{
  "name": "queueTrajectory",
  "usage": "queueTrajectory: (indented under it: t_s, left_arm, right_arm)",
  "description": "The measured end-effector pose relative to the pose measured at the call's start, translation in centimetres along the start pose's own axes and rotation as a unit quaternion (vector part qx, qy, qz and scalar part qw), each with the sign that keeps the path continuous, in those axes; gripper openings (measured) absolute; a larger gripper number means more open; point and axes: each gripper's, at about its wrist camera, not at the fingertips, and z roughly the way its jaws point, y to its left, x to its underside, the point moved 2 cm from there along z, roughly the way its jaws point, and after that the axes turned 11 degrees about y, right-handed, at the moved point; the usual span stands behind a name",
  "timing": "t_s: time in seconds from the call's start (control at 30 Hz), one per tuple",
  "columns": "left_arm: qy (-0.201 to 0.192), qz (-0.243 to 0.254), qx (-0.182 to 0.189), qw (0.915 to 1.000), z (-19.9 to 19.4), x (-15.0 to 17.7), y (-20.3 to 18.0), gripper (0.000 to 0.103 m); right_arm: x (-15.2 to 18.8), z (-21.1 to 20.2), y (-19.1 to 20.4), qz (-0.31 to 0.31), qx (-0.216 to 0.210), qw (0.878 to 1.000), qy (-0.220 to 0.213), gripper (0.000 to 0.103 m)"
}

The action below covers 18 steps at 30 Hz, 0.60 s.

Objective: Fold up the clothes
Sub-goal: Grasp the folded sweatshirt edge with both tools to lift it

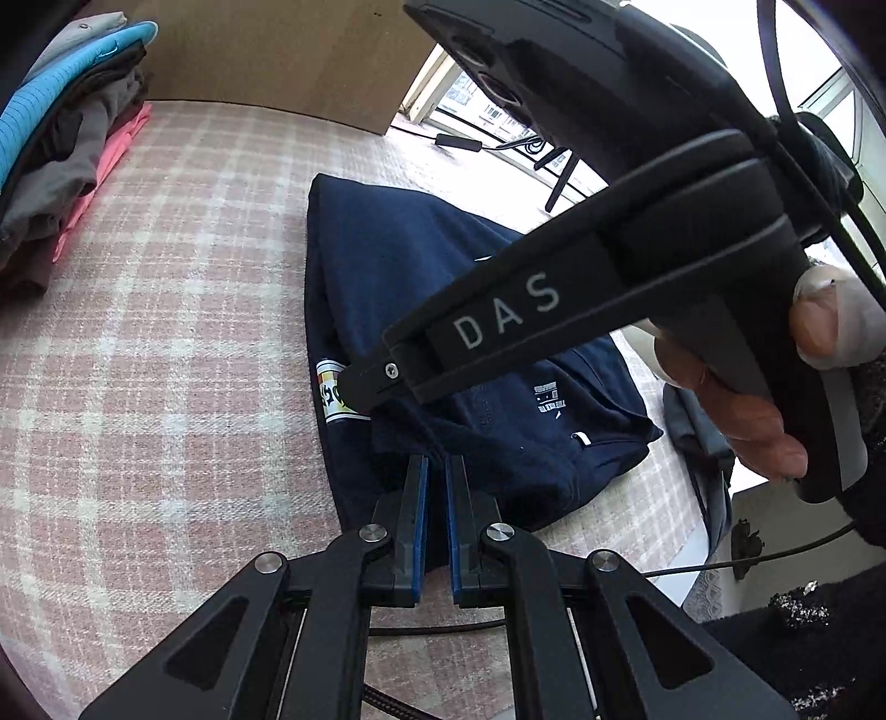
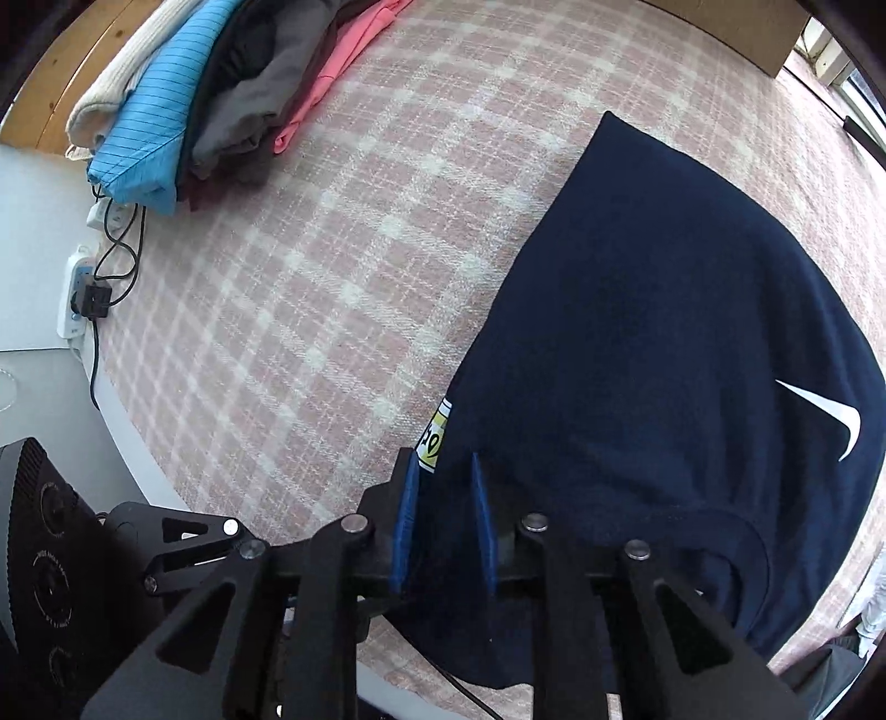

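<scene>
A navy shirt with a white swoosh lies folded on the pink plaid cover. My left gripper is shut on the shirt's near fold, with navy cloth pinched between its blue pads. My right gripper points steeply down beside the shirt's yellow and white label. A person's hand holds it. In the right wrist view my right gripper stands open over the navy shirt. Its pads are apart with cloth lying between them, next to the label.
A stack of folded clothes sits at the far left of the plaid cover, also seen as the stack. A power strip with cables lies off the bed's left edge. A wooden headboard stands behind.
</scene>
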Motion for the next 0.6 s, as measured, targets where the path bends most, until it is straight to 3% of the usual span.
queueTrajectory:
  t_s: [0.03, 0.07, 0.1, 0.23, 0.33, 0.6]
  left_arm:
    - [0.0, -0.002, 0.0, 1.0, 0.0, 0.0, 0.1, 0.005]
    - [-0.001, -0.003, 0.0, 1.0, -0.1, 0.0, 0.2, 0.005]
    - [0.0, -0.006, 0.002, 1.0, -0.1, 0.0, 0.3, 0.005]
    - [0.003, -0.016, -0.005, 0.9999, -0.3, 0.3, 0.7, 0.006]
    - [0.005, -0.027, -0.031, 0.9991, -0.5, 0.2, 1.1, 0.021]
    - [0.006, 0.004, -0.058, 0.9983, -0.3, -0.6, 0.3, 0.033]
  right_arm:
    - [0.0, 0.1, 0.0, -0.003, 0.004, 1.0, -0.004, 0.018]
    - [0.0, 0.1, -0.1, -0.007, 0.008, 1.0, -0.007, 0.005]
    - [0.3, 0.2, -0.2, -0.015, 0.008, 1.0, -0.011, 0.004]
    - [1.5, -0.4, -0.8, -0.032, -0.004, 0.999, -0.029, 0.003]
    - [2.6, -1.8, -1.4, -0.028, -0.02, 0.998, -0.048, 0.003]
    - [3.3, -3.0, -1.7, -0.014, -0.037, 0.997, -0.065, 0.002]
